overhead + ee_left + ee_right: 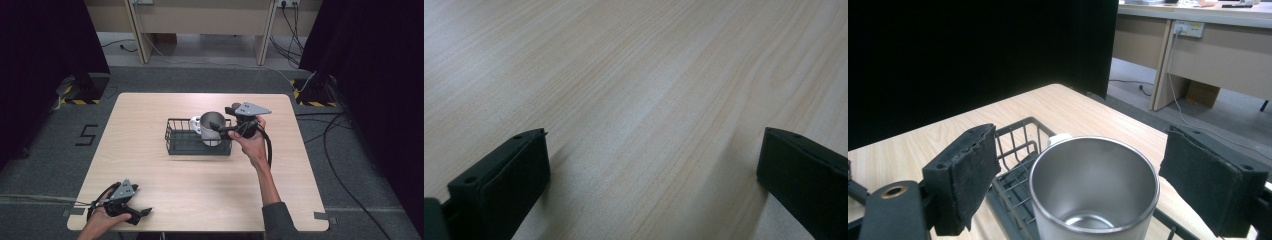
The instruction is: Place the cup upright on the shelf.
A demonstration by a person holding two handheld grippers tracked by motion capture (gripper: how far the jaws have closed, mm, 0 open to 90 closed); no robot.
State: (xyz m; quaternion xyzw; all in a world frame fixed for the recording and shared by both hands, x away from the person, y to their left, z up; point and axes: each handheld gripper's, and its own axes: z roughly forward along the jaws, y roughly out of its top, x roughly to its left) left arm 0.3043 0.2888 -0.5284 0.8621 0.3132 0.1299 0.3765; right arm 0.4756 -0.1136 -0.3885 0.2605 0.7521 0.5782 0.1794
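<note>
Steel mug [1094,187] stands upright in the wire basket [176,142], between the spread jaws of the right gripper [1080,175], whose pads sit clear of its wall. Whether this is approach or release, I cannot tell; any grasp next needs the jaws squeezed onto the wall. Behind it a white cup [195,123] peeks out, while the left gripper [143,214] rests unclenched and empty at the table [150,110] edge.

Light wooden table [165,200] with pale grain, standing on grey carpet floor [45,165]. Black curtains [45,35] hanging at both sides, dark and featureless. Beyond the table, a beige desk [200,20] on slanted legs, with a wall socket [1188,28] on its front panel and cables [295,30] trailing down to the floor. Yellow-and-black hazard tape [80,101] around stand bases at the far corners. A black number five [87,135] marked on the carpet at left. Even, soft indoor light.
</note>
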